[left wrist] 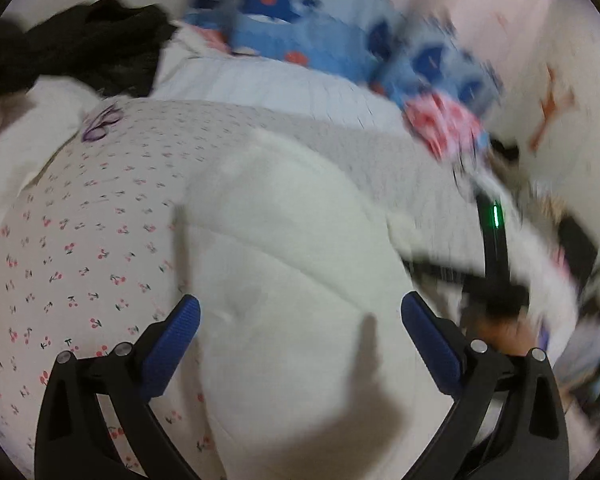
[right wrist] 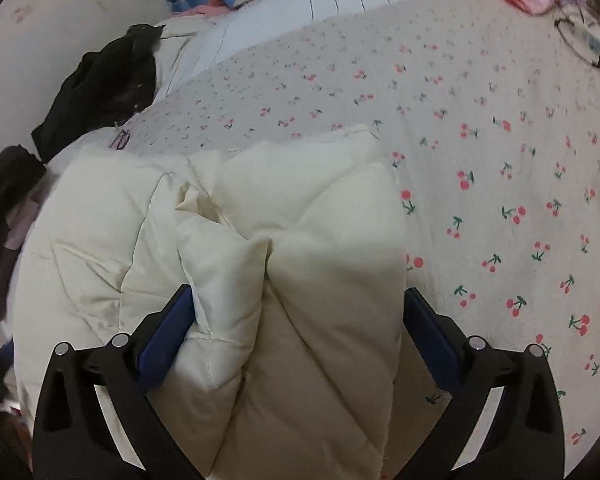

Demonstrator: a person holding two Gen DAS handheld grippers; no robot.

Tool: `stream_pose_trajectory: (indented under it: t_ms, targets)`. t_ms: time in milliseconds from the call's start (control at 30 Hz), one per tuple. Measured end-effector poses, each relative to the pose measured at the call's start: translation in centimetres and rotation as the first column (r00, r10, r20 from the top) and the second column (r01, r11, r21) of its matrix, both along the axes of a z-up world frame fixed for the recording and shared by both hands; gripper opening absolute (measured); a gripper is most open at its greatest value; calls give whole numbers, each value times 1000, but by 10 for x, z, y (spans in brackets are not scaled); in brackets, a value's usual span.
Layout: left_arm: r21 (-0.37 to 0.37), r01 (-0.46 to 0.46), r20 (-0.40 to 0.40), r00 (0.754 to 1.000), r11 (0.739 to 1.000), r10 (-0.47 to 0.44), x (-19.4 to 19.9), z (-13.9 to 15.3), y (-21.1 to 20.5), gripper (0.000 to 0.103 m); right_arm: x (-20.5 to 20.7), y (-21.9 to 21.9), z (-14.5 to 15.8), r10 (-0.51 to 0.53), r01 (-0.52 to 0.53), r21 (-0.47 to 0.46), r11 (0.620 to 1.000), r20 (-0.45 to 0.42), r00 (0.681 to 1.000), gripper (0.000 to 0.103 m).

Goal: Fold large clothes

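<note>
My left tool (left wrist: 300, 320) has a glossy black frame whose two arms fork into struts with triangular cut-outs. Each arm carries a pair of round silver screws near the knuckle, and each ends in a blue pad (left wrist: 174, 346) with a fine ribbed face. My right tool (right wrist: 298, 316) is built the same: black forked arms, two silver screws a side, and dark blue fingers (right wrist: 432, 340) with the same ribbing.

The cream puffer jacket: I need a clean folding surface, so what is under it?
The cream puffer jacket lies on a cherry-print bedsheet. Whatever sits directly beneath its bulk is covered and cannot be seen.
</note>
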State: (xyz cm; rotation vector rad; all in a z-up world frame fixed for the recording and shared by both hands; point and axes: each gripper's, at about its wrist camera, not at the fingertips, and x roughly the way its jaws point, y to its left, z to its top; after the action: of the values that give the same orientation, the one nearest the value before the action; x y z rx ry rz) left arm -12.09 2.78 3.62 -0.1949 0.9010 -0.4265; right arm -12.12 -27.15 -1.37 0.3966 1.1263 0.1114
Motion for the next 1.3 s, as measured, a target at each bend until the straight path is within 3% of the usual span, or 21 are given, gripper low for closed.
stream_pose_trajectory:
  t_ms: [67, 133, 167, 300, 567, 700, 833, 933, 1033, 1300]
  targets:
    - [8, -14, -57, 998, 1000, 15, 21, -12, -1, 96, 5, -10, -5, 0, 0, 35, 999, -12, 1000, 97]
    - [38, 46, -166, 985, 998, -39, 35, -42, -18, 98, 16, -26, -9, 4, -4, 47, 999, -21, 1000, 97]
    - [74, 45, -159, 987, 996, -33, 35, -50, -23, 98, 16, -29, -10, 4, -3, 59, 998, -25, 1000, 96]
    - [66, 48, -139, 990, 997, -38, 30, -52, -17, 98, 24, -47, -5, -10, 17, 183, 983, -40, 999, 96]
    - [65, 21, -89, 996, 998, -15, 19, -54, -13, 98, -8, -70, 31, -37, 29, 264, 964, 26, 999, 96]
    - [113, 5, -46, 999, 994, 0, 16, -48, -20, 98, -25, -64, 46, -16, 9, 172, 985, 35, 999, 96]
    - [265, -29, 76, 997, 964, 10, 1, -37, -38, 98, -37, -49, 59, 59, -71, 163, 984, 82, 995, 96]
    - [371, -66, 164, 986, 926, 5, -9, -33, -51, 98, -41, -21, 63, 134, -133, -10, 991, 85, 987, 96]
    - [389, -80, 180, 984, 918, 9, -11, -32, -52, 98, -43, -3, 52, 171, -164, -124, 979, 52, 984, 96]
    - [385, -97, 202, 979, 918, 19, -15, -33, -50, 98, -50, 12, 48, 169, -148, -219, 964, 81, 982, 96]
